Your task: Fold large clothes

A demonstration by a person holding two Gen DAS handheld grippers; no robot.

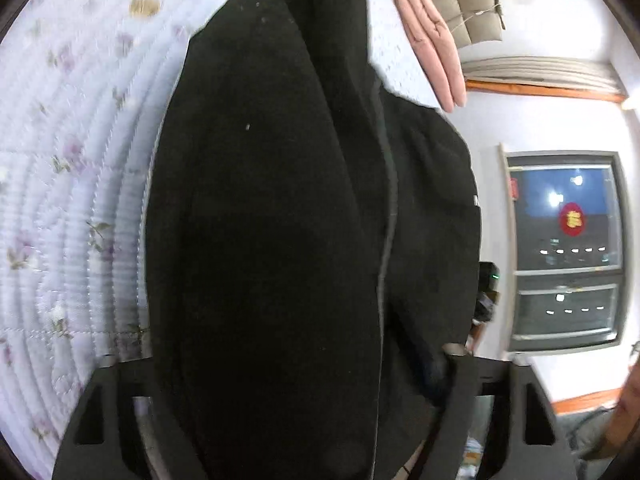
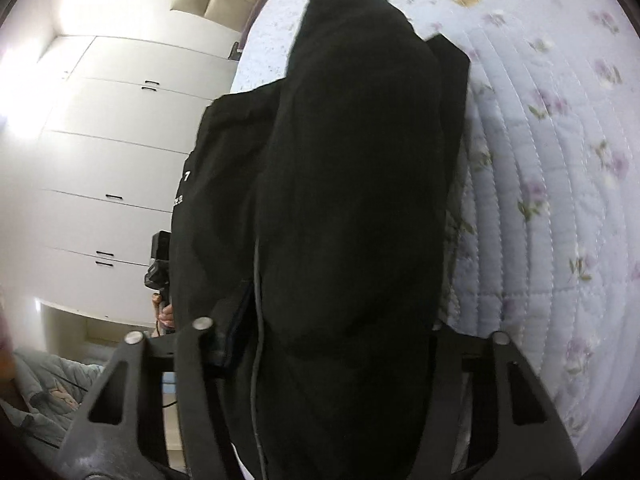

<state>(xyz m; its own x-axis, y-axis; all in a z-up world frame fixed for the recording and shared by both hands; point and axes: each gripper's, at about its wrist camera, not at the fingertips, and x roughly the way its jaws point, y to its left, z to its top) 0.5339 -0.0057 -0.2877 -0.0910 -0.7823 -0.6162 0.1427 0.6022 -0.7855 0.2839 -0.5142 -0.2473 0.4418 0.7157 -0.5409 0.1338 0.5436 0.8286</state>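
Black garment (image 1: 272, 220) hung between both grippers, long axis running 6 to 12 o'clock toward quilted bed (image 1: 60, 200); left gripper (image 1: 288, 364) pinched one edge, right gripper (image 2: 320, 332) pinched other; bed lay beyond at 12, both tools equally near

Black garment (image 1: 272, 220) hangs bunched between the fingers of both grippers, blocking the middle of each view. Open quilted bedspread (image 1: 60, 160) lies beyond it, unobstructed. Pink cushion (image 1: 430, 40) sits at the bed's far edge; wardrobe (image 2: 120, 140) stands well apart.
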